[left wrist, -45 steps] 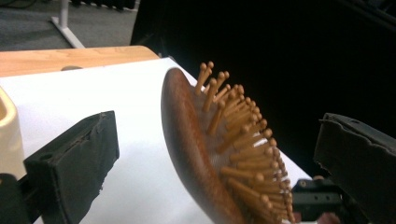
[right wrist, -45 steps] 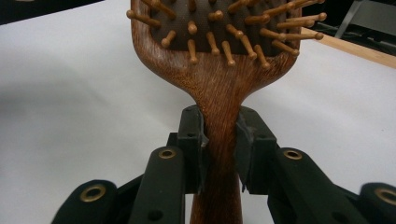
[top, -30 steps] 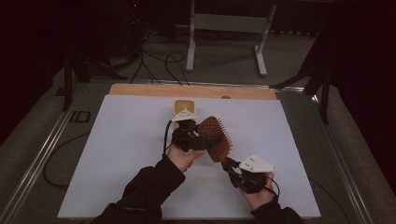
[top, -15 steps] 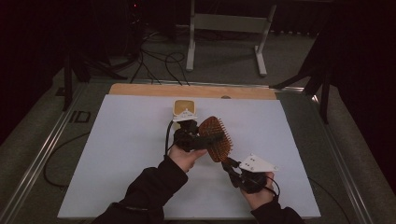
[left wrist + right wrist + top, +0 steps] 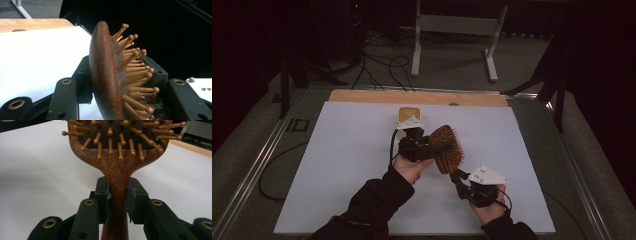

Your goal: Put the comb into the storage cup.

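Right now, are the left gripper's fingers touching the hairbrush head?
Touching. In the left gripper view the left gripper has just closed, one pad against the wooden back of the hairbrush, the other against its bristles.

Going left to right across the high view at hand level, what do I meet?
Left hand → left gripper → hairbrush → right gripper → right hand.

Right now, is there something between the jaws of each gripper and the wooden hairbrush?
Nothing visible. The right gripper clamps the hairbrush by its handle, and the left gripper has just closed on its head, over back and bristles.
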{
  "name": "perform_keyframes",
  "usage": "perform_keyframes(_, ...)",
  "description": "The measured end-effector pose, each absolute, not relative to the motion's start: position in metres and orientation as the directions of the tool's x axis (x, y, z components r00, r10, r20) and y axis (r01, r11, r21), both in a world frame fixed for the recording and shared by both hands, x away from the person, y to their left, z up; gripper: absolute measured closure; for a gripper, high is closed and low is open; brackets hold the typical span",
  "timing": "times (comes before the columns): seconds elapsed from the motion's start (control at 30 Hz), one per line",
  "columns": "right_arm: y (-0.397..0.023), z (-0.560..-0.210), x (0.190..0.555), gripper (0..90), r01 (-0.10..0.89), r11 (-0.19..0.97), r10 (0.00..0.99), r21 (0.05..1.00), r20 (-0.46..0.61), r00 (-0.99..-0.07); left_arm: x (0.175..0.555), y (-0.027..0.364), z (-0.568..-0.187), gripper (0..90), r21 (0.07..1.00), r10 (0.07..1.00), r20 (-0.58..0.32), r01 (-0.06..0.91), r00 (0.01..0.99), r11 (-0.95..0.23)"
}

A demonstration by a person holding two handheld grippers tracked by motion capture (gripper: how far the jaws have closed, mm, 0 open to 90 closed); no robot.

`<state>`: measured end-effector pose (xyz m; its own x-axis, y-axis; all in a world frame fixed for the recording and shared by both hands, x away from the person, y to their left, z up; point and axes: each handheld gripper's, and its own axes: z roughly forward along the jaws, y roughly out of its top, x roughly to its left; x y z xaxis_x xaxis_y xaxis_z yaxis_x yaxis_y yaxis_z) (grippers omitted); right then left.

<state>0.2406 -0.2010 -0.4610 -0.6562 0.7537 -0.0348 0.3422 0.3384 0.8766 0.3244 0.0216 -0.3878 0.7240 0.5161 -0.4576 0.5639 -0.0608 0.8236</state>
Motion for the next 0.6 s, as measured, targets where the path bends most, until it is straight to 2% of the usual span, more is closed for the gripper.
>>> perform_keyframes(0.43,-0.202,-0.458,0.240,71.4,0.333,0.313,0.746,0.889,-0.013,-0.665,0.320,0.019,-0.377,54.3,0.851,0.490,-0.417,0.518,0.765,-0.084)
perform_keyframes(0.53,-0.201,-0.460,0.242,56.8,0.350,0.301,0.750,0.887,0.007,-0.662,0.320,0.020,-0.374,54.5,0.856,0.498,-0.408,0.510,0.765,-0.082)
perform_keyframes(0.57,-0.201,-0.460,0.242,56.8,0.350,0.301,0.750,0.887,0.007,-0.662,0.320,0.020,-0.374,54.5,0.856,0.498,-0.408,0.510,0.765,-0.082)
perform_keyframes(0.6,-0.201,-0.462,0.243,49.0,0.367,0.300,0.749,0.880,0.021,-0.663,0.321,0.022,-0.372,54.4,0.857,0.492,-0.411,0.510,0.767,-0.078)
